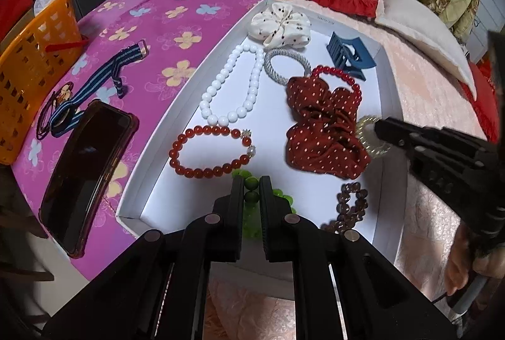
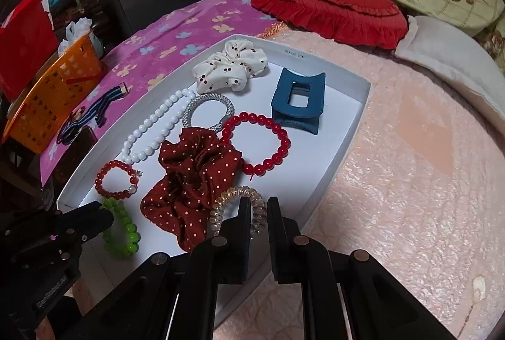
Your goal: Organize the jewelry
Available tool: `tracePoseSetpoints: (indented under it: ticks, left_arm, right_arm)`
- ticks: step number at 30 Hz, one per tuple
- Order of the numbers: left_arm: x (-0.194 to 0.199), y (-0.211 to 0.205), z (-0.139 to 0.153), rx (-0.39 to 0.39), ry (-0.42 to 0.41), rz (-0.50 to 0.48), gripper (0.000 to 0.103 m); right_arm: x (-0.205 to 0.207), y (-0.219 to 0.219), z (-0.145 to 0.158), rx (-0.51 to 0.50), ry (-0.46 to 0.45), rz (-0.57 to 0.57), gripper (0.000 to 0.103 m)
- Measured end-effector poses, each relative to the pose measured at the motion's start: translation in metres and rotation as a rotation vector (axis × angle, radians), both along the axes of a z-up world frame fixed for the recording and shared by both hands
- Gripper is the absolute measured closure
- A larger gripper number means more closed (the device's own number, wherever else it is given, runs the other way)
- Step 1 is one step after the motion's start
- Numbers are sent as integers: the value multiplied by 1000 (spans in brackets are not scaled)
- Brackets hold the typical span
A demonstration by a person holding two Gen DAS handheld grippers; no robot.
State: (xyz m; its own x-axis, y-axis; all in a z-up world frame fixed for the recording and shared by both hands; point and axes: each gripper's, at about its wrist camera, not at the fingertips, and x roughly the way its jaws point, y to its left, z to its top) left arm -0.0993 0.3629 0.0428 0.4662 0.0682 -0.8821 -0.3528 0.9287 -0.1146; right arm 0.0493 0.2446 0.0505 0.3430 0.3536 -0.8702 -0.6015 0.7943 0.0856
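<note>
A shallow white tray [image 2: 347,131] lies on a bed, half on a pink flowered sheet [image 1: 176,2] and half on a peach blanket [image 2: 410,182]. Small print runs along the inside of its far wall, too fine to read for certain. Writing on the side of the left tongs' body, seen from the right wrist, is also too blurred to read.

In the tray lie a cream scrunchie [image 2: 230,65], a blue claw clip [image 2: 296,102], a white bead necklace [image 1: 233,84], a silver hair tie [image 2: 208,111], a bright red bead bracelet [image 2: 255,144], a dark red dotted scrunchie [image 2: 189,182], an orange-red bracelet [image 1: 211,150], a brown bead bracelet [image 1: 350,207], a green bead bracelet [image 2: 123,226] and a clear coil hair tie [image 2: 236,207].

The left gripper [image 1: 251,182] points down into the tray's near end with its fingers nearly together, green beads between the tips; the jaws appear clamped on the green bead bracelet. The right gripper [image 2: 258,204] is closed too, at the coil hair tie just beside the dotted scrunchie; a loop of the coil sits between its fingers, so it seems to grip the tie.

Off the tray, on the sheet, lie a dark phone [image 1: 85,172], a striped strap [image 1: 94,84] and an orange basket [image 1: 34,68]. A red frilled cushion [image 2: 334,8] rests beyond the tray.
</note>
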Motion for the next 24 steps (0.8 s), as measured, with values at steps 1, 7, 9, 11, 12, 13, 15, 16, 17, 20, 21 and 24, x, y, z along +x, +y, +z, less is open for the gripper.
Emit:
tracePoseSetpoints:
  ticks: [1,7,9,11,12,13,15,16,17,20,21,24]
  left_arm:
    - [-1,1,1,-9,-8,2,94]
    - [-1,1,9,-42,-40,9,91]
    - [0,0,11,-49,-52,9,87]
    - [0,0,12,-54,-58,13,83]
    - [0,0,13,-56,-63,14,83]
    - [0,0,14,-60,-73,15,83]
    - [-1,0,18,-68,-102,11,83]
    - [-2,-1,21,-71,-123,8,83]
    - [-3,-1,23,-71,-135,6,83]
    - [-2,-3,28,-67,-166,8,83]
    - [-1,-4,28,-65,-175,11,83]
    - [2,-3,28,-69,-181,15,83]
  right_arm:
    - [0,1,-1,-1,0,0,93]
    - [2,-4,-2,18,15,-30,93]
    - [2,-8,1,27,8,-41,89]
    - [2,-13,5,48,5,-53,81]
    - [2,-16,7,61,1,-63,77]
    - [3,-19,9,70,-2,-70,77]
    - [5,-25,12,74,-22,-96,77]
    - [7,-27,12,65,-38,-118,76]
    - [10,-29,10,48,-46,-139,76]
    - [19,-28,-2,2,-23,-172,76]
    - [22,-27,-6,-18,-17,-181,77]
    - [26,-25,-10,-33,-5,-185,78]
